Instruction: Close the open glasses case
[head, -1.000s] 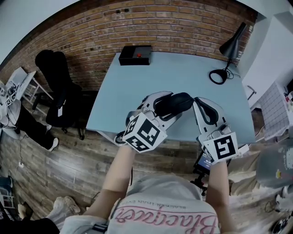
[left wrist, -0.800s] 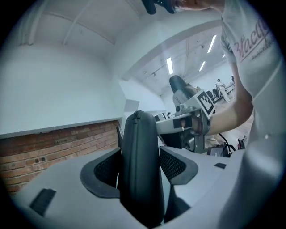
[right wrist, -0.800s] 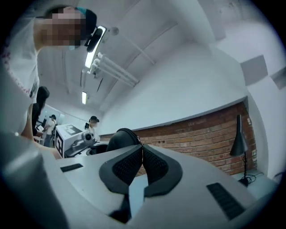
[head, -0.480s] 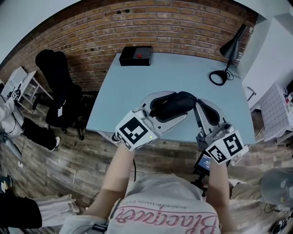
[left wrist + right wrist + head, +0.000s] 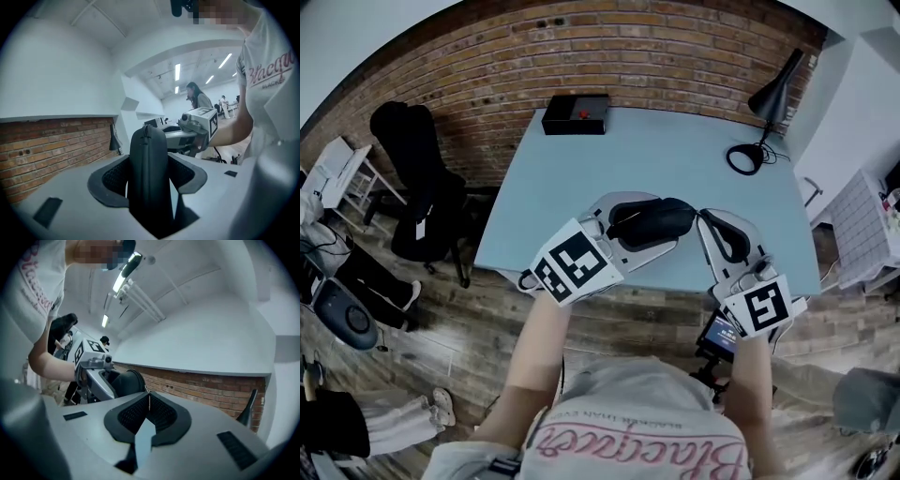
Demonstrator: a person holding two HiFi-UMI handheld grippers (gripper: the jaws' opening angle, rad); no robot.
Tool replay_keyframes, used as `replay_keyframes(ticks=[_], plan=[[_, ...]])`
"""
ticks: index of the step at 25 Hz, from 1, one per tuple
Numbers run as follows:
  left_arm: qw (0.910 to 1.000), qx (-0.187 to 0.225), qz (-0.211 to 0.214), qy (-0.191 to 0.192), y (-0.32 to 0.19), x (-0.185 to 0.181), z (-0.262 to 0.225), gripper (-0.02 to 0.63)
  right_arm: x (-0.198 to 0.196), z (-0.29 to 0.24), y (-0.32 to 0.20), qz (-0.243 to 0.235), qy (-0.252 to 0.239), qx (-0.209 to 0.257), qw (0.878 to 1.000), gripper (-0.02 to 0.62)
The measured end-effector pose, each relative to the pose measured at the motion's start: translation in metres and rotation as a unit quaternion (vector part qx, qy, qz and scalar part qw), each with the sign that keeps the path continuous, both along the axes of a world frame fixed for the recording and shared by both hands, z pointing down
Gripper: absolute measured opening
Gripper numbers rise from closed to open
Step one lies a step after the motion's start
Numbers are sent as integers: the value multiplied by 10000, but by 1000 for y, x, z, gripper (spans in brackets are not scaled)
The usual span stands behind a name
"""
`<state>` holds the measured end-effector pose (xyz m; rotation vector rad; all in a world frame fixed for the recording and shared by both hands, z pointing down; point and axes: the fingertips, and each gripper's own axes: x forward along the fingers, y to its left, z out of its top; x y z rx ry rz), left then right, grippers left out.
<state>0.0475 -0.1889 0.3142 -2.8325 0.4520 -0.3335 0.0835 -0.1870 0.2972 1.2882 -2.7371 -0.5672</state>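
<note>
Open tabletop (image 5: 666, 159) ahead, black box (image 5: 577, 113) far-left corner, lamp (image 5: 776, 86) far-right corner, glasses case (image 5: 652, 220) at near edge

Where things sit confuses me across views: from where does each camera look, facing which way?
Head view: on the person's head, steeply down at the table; both forearms, left tool, right tool show.
Left gripper view: on the left tool, along jaws clamping the glasses case; right forearm beyond.
Right gripper view: on the right tool, along jaws pinching the zipper pull; left forearm beyond.
Both gripper views share the glasses case.

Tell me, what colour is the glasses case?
Black. The case shows best in the left gripper view.
</note>
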Motion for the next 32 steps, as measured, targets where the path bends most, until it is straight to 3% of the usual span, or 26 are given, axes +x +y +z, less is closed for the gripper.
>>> replay_keyframes(ticks=[3, 6, 10, 14, 18, 21, 25, 29, 32], plan=[[9982, -17, -77, -595, -3, 0, 9, 256, -5, -7, 0, 171, 262, 337, 9989, 20], [9918, 137, -213, -1256, -7, -2, 18, 256, -8, -1, 1, 360, 1173, 607, 9906, 20], [9842, 273, -366, -1708, -10, -3, 28, 255, -18, 2, 5, 431, 1875, 787, 9782, 20], [9745, 439, -603, -2116, -20, -7, 37, 252, -31, 3, 3, 529, 2561, 1255, 9570, 20], [9865, 622, -493, -1435, -18, -7, 18, 255, -26, -7, -1, 589, 2279, 1203, 9644, 17], [9923, 865, -365, -812, -13, -7, 4, 259, -25, -15, 5, 258, 1666, 995, 9806, 17], [9970, 756, -82, -173, -2, -2, -4, 271, -23, -24, 15, -108, 813, 855, 9930, 17], [9976, 657, 22, -209, -1, 1, 1, 337, -24, -30, 24, -291, 628, 939, 9932, 17], [9965, 678, 40, -481, -1, 2, 6, 328, -26, -39, 25, -385, 393, 990, 9936, 17]])
